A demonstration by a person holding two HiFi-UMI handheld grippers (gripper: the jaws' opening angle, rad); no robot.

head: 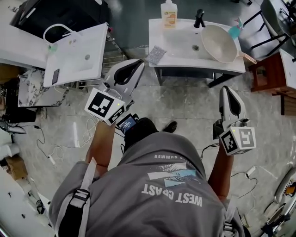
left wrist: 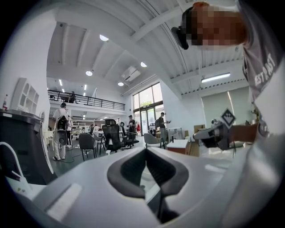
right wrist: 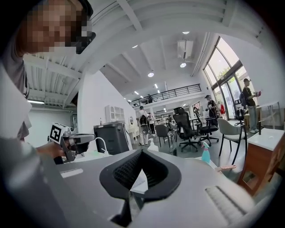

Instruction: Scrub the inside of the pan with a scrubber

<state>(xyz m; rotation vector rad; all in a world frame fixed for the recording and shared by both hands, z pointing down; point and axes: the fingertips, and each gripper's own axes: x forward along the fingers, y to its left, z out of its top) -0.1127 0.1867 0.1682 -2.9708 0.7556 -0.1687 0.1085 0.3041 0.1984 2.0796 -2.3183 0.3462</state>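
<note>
A cream pan leans in the white sink basin ahead of me, its handle toward the right. A grey mesh scrubber lies on the basin's front left corner. My left gripper is raised in front of my chest, short of the scrubber, its jaws together and empty. My right gripper hangs lower, below the basin's front right edge, shut on nothing. Both point level across the room, so neither gripper view shows the scrubber.
A soap bottle, a black faucet and a teal spray bottle stand at the back of the basin. A second white sink is at left, a brown cabinet at right. Cables lie on the floor.
</note>
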